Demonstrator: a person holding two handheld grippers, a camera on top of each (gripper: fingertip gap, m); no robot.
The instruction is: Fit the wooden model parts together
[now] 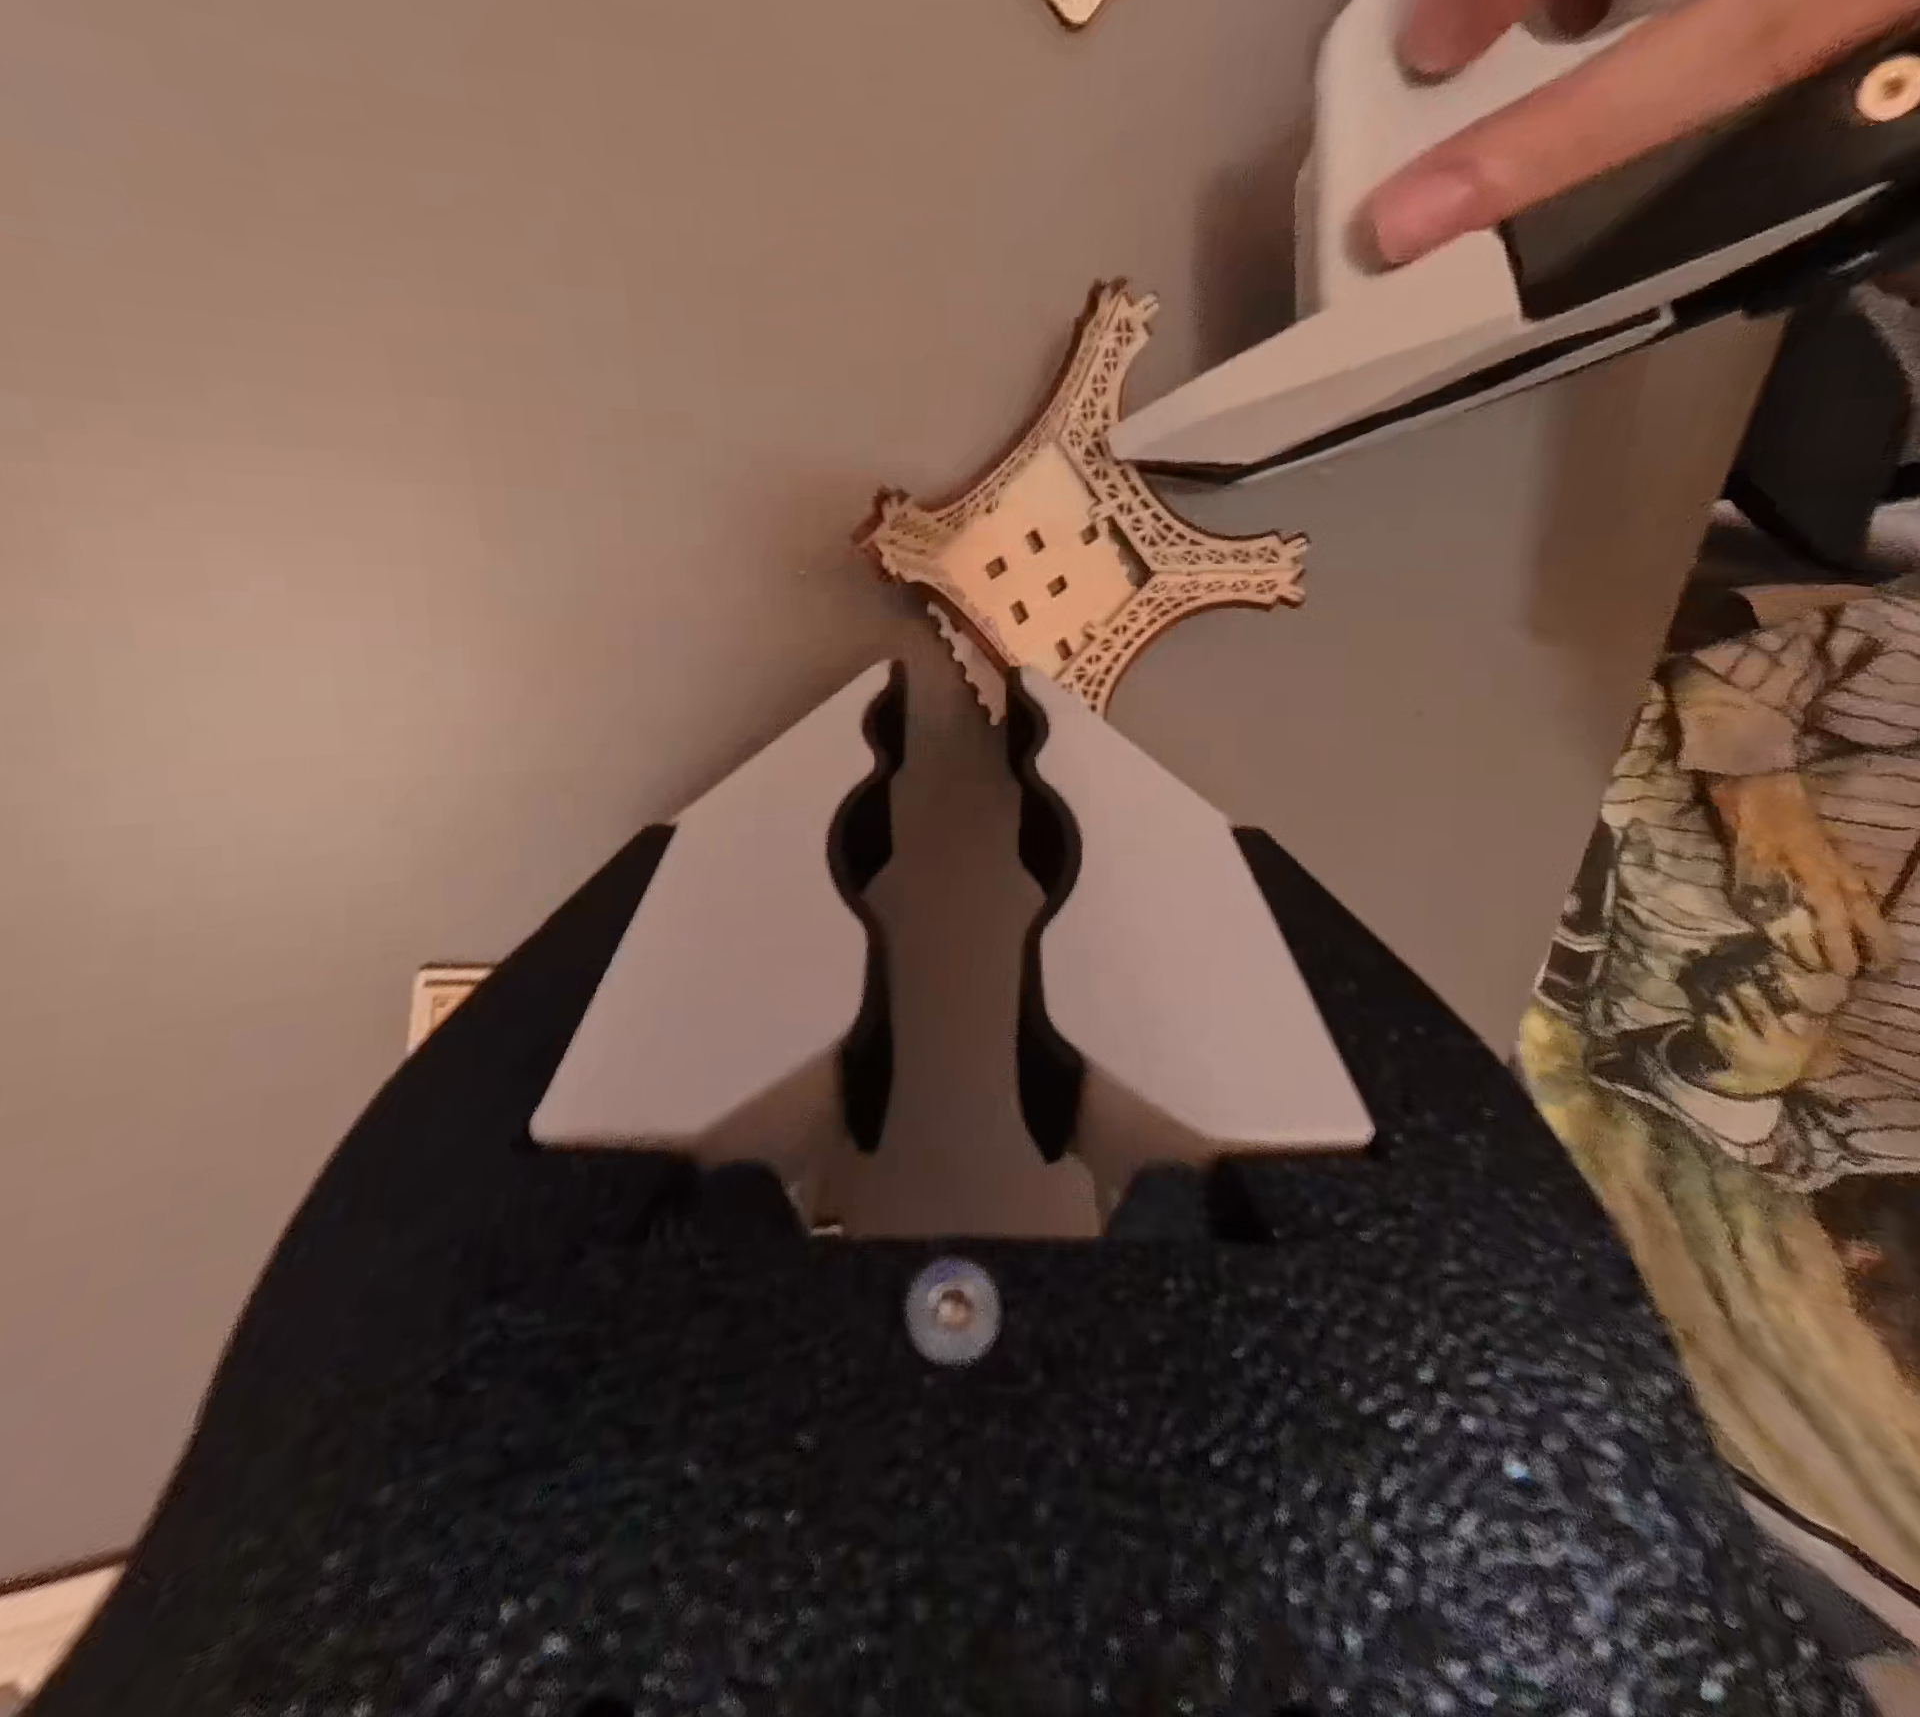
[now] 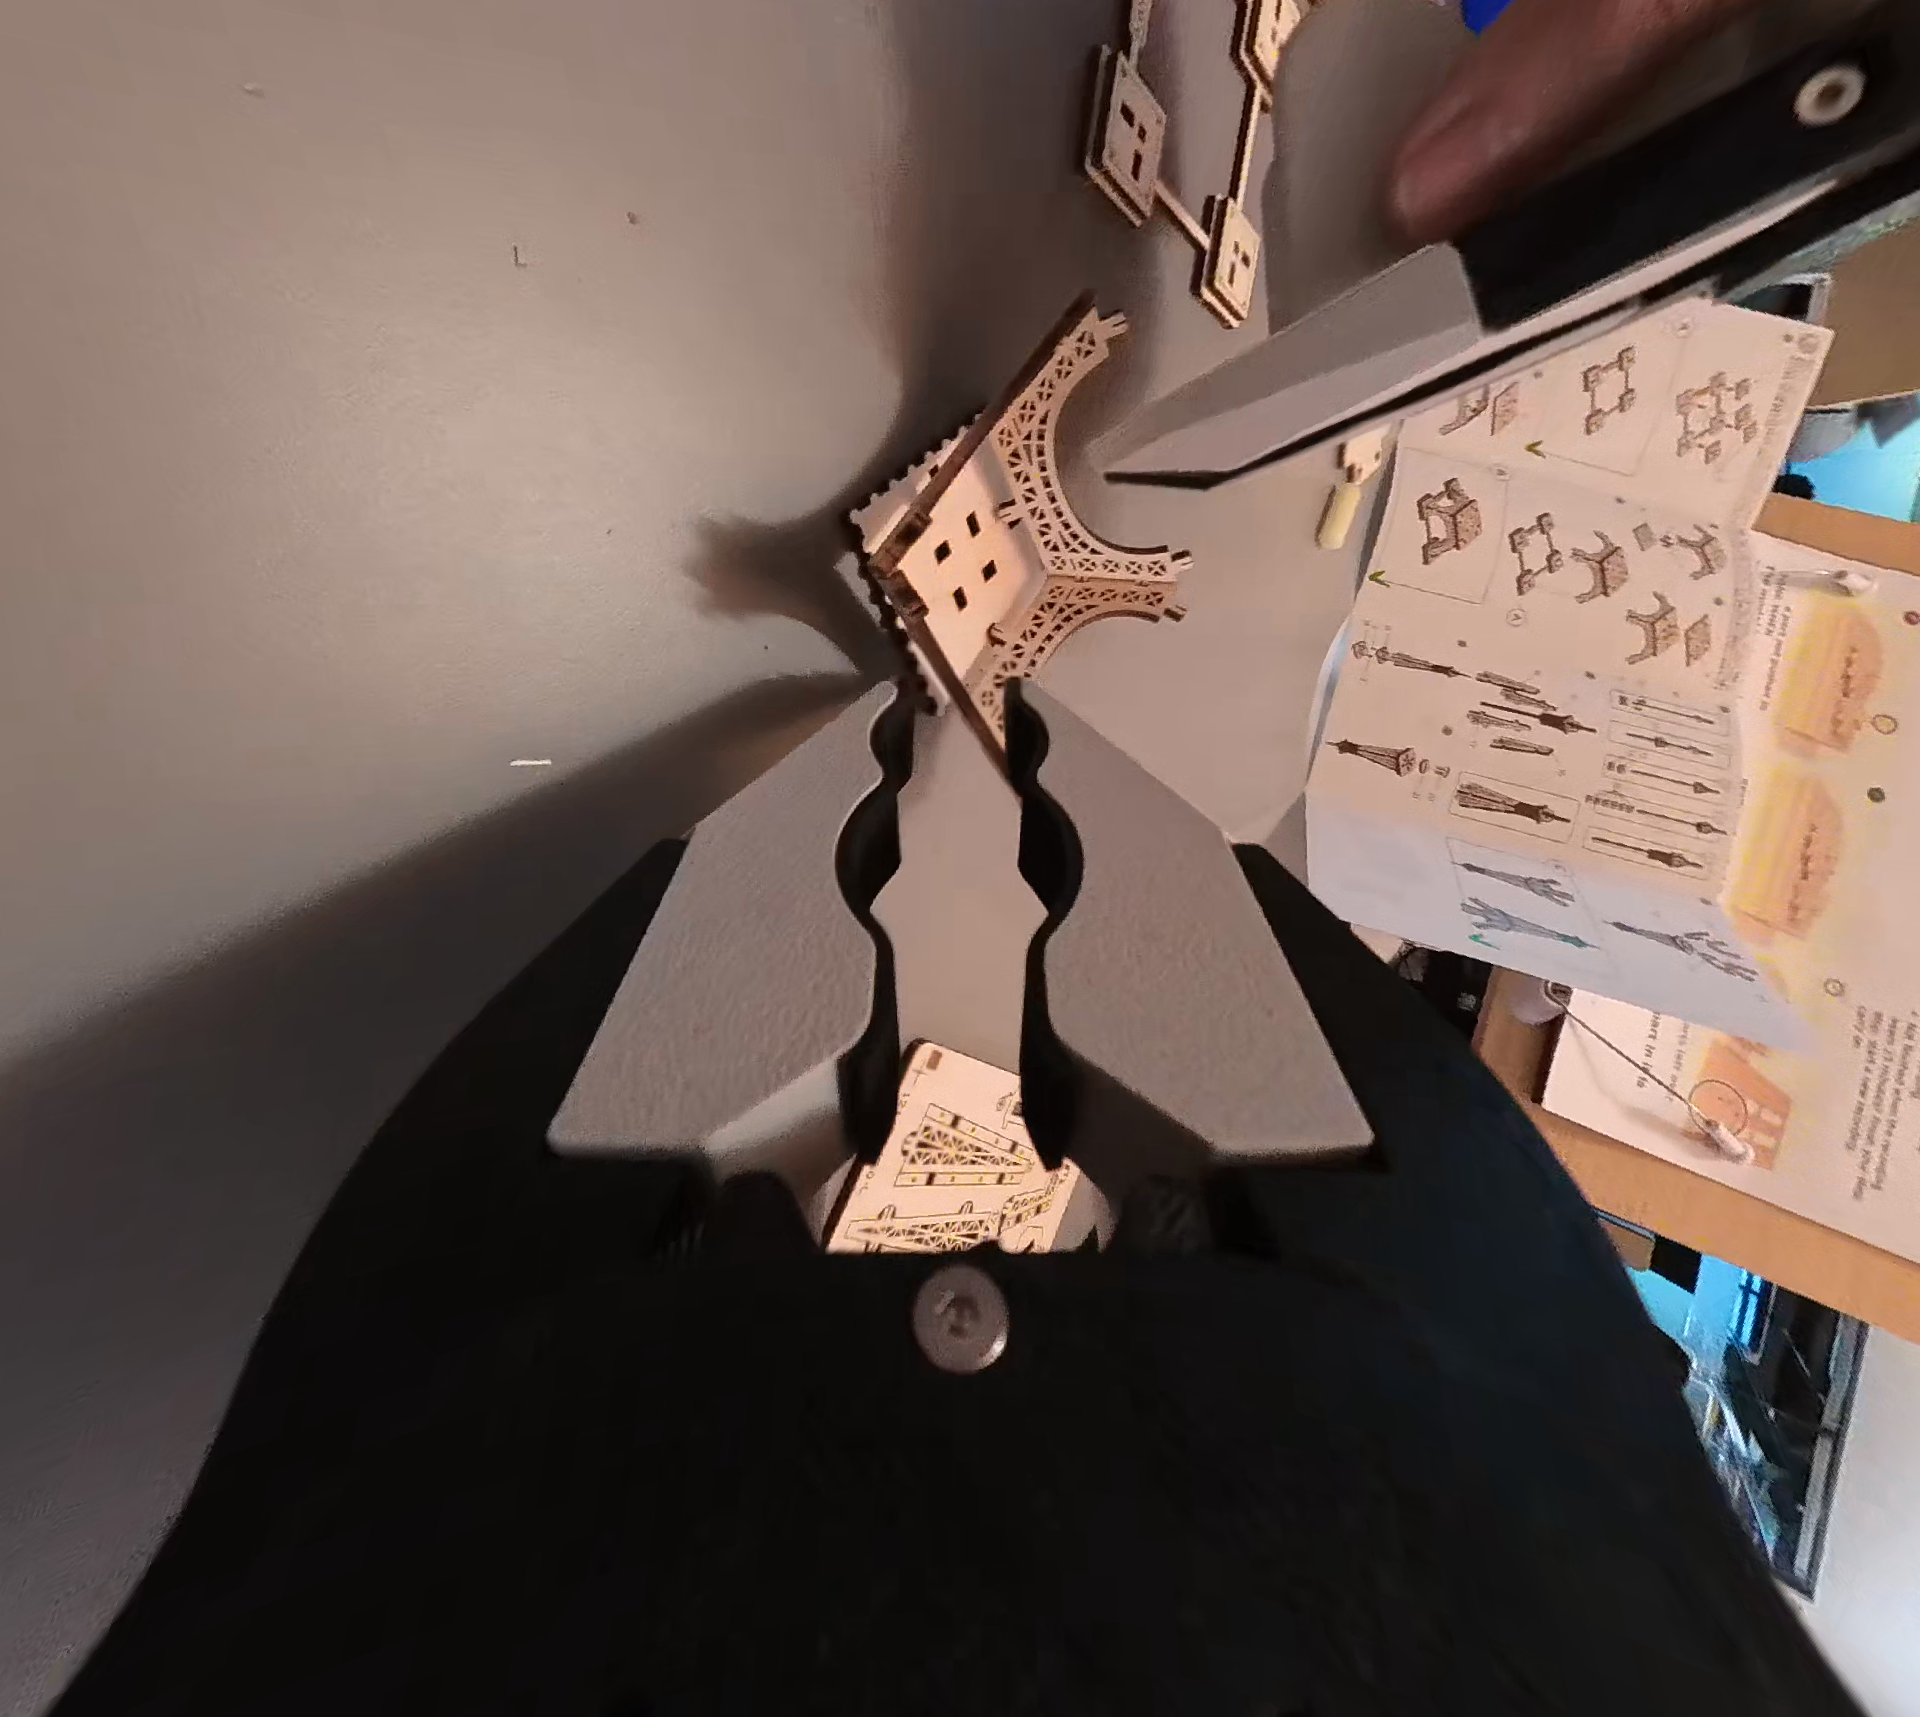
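Wooden tower base (image 1: 1049, 571) looks thin, light and easy to snap; hold its solid edge. Left gripper (image 1: 951, 680) and right gripper (image 2: 956, 696) each pinch it mid-frame.

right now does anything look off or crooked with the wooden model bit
The wooden tower base is tilted, not flat on the grey table. Both sets of jaws pinch it from opposite sides. A toothed strip along one edge looks only partly seated. No visible breakage.
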